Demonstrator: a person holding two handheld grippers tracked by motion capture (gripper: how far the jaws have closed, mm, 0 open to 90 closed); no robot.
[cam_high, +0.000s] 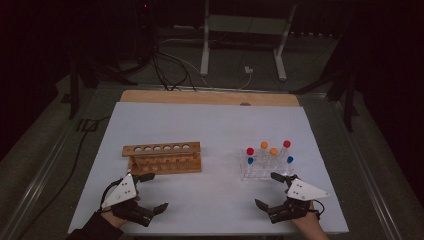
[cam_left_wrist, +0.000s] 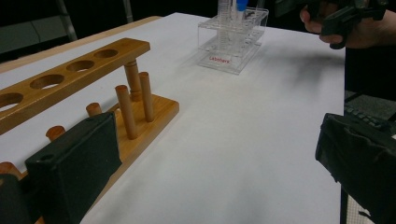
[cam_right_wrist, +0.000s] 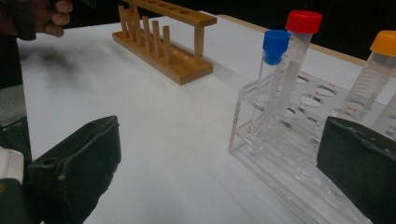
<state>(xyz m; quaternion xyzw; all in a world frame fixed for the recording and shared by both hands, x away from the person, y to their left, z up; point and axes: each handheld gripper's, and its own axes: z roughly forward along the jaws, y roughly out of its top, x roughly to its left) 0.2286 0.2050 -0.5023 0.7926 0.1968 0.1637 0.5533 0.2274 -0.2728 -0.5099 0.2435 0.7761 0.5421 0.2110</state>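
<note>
While both hands rest near the front edge of the desk (cam_high: 210, 125), nothing is held: the left gripper (cam_high: 150, 192) has its jaws spread wide and empty just in front of the wooden rack (cam_high: 162, 157), and the right gripper (cam_high: 272, 192) stands likewise released just in front of the clear rack (cam_high: 265, 167). Taking the wooden rack as the landmark, the clear rack sits well to its right on the same white sheet, with bare desk between them. Six capped tubes stand upright in the clear rack, among them a red-capped tube (cam_right_wrist: 299, 56) and a blue-capped tube (cam_right_wrist: 273, 60) at the corner nearest the right gripper, and an orange-capped tube (cam_right_wrist: 373, 74) beyond. The wooden rack's row of holes is empty, and its pegs face the left gripper, so it looks set out as the place to receive tubes. Each gripper being parked by its own rack suggests a division of labour: the right one is placed to pick a tube, the left one to steady or receive. Upright storage keeps the caps free for a grasp from above.
</note>
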